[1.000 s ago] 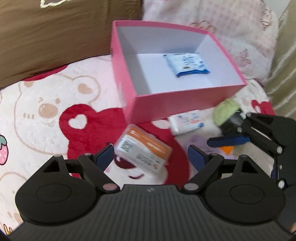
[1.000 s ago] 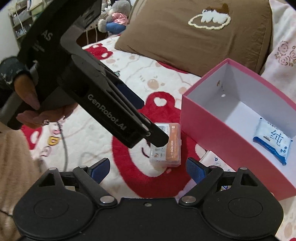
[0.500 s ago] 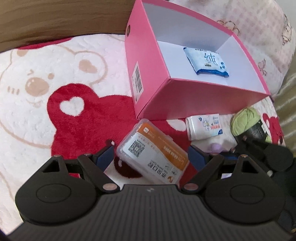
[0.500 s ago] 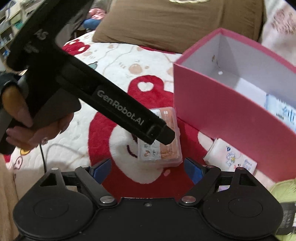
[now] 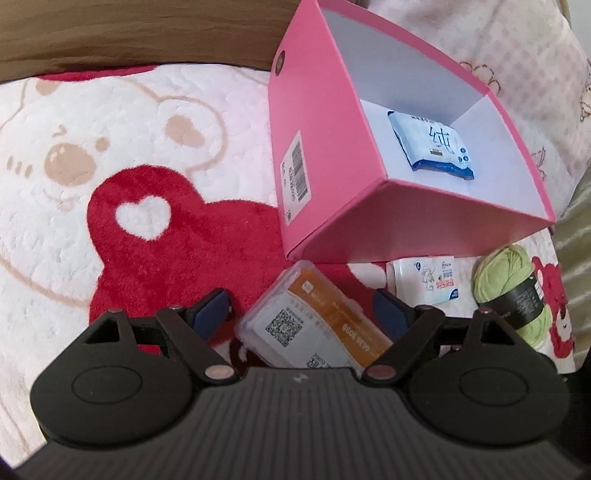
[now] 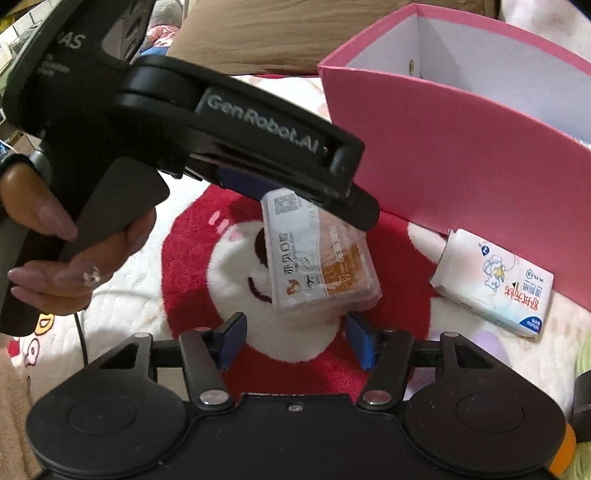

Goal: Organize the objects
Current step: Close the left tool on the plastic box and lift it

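Observation:
An orange-and-white pack in clear wrap [image 5: 314,325] lies on the red bear blanket, just in front of the pink box [image 5: 332,221]. My left gripper [image 5: 301,314] straddles the pack, one blue pad on each side. Its jaws are closing, with small gaps still showing. From the right wrist view, one of its fingers [image 6: 258,122] reaches across the top of the pack [image 6: 317,258]. My right gripper [image 6: 295,339] sits just short of the pack's near end. Its jaws are closing with nothing between them. A blue-and-white wipes pack [image 5: 432,147] lies inside the box.
A small white tissue pack [image 5: 428,284] [image 6: 495,284] rests against the pink box's [image 6: 461,155] front wall. Right of it lies a green yarn ball [image 5: 506,284]. A brown pillow [image 5: 129,33] and a pink pillow [image 5: 517,55] stand behind. A person's hand [image 6: 55,258] holds the left gripper.
Both grippers have come down towards the orange pack. The left one now has the pack between its pads. The right gripper's jaws have narrowed a lot.

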`<state>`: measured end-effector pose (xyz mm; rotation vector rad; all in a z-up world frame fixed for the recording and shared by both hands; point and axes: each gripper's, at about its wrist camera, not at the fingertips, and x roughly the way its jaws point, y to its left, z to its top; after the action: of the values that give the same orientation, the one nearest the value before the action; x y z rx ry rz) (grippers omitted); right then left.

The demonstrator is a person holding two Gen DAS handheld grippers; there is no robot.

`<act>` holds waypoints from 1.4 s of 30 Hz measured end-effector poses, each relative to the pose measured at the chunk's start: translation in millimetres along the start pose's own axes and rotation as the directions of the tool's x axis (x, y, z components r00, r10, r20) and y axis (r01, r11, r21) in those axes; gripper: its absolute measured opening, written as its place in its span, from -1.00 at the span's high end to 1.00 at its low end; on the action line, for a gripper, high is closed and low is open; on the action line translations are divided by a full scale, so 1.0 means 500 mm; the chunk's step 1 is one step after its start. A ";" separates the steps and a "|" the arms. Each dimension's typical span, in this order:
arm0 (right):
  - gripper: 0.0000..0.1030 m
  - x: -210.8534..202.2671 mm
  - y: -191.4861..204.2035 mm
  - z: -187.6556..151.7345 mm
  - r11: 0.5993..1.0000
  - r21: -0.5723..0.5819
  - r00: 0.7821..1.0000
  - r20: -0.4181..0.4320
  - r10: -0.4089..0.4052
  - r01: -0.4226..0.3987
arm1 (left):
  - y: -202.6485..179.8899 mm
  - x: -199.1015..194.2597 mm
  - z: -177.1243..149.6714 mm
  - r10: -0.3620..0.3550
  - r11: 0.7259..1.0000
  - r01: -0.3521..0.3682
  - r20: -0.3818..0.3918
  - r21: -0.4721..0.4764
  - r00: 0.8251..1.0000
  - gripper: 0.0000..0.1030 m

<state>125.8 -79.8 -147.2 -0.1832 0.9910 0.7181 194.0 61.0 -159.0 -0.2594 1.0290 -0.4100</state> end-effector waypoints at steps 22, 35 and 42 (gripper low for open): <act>-0.55 -0.019 -0.032 -0.013 0.997 0.023 0.997 0.020 -0.072 0.072 | -0.016 -0.007 -0.060 -0.105 0.983 0.071 -0.200 -0.171 0.974 -0.08; -0.73 0.008 -0.015 -0.008 0.995 0.044 0.995 0.055 -0.086 0.084 | -0.003 -0.009 -0.050 -0.084 0.981 0.058 -0.131 -0.186 0.988 0.16; -0.86 0.016 -0.010 -0.003 0.993 0.074 0.993 0.074 -0.096 0.090 | 0.001 -0.009 -0.054 -0.096 0.970 0.070 -0.105 -0.233 0.990 0.17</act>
<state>130.4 -80.4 -155.5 -0.1376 0.9265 0.5999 168.8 63.1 -169.2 -0.4914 1.1831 -0.3857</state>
